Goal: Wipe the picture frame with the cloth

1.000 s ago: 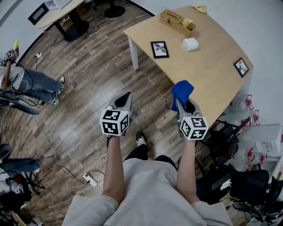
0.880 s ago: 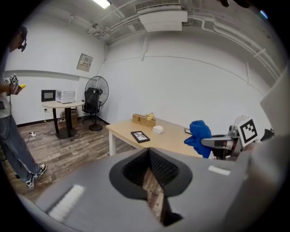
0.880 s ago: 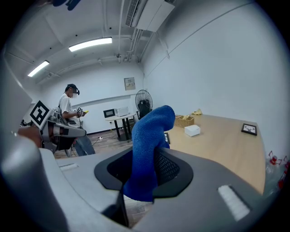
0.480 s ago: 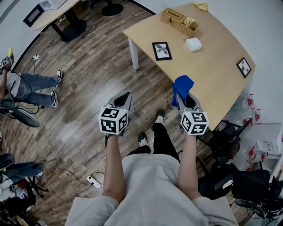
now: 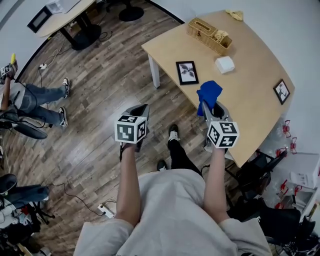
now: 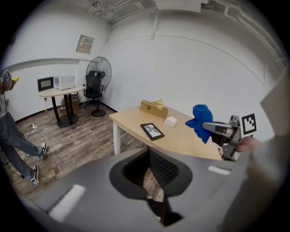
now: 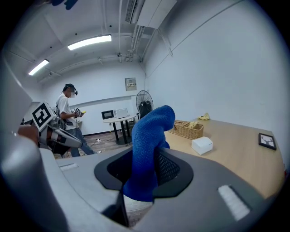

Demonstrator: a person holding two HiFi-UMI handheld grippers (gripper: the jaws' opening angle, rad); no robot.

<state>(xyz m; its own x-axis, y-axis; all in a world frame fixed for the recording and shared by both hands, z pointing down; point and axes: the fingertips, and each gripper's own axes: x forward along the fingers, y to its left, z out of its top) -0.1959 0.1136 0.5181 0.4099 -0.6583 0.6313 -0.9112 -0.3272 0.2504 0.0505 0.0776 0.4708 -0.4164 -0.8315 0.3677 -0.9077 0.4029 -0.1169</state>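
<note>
A black picture frame (image 5: pixel 187 72) lies flat near the front left of the light wood table (image 5: pixel 250 105); the left gripper view shows it too (image 6: pixel 152 131). A blue cloth (image 5: pixel 208 94) sticks up from my right gripper (image 5: pixel 210 108), which is shut on it just above the table's near edge. In the right gripper view the cloth (image 7: pixel 152 145) fills the space between the jaws. My left gripper (image 5: pixel 141 110) hangs over the wooden floor, left of the table, shut and holding nothing. A second small frame (image 5: pixel 281 91) lies near the table's right edge.
A wicker basket (image 5: pixel 210 36), a white box (image 5: pixel 224 64) and a yellow rag (image 5: pixel 233 15) sit at the table's far side. Another person (image 5: pixel 30 100) stands at the left. A second desk (image 5: pixel 60 12) stands far left. Black chairs (image 5: pixel 255 172) crowd the lower right.
The person has stepped toward the table, so it now lies closer under both grippers. The right gripper still holds the cloth; the left stays shut.
</note>
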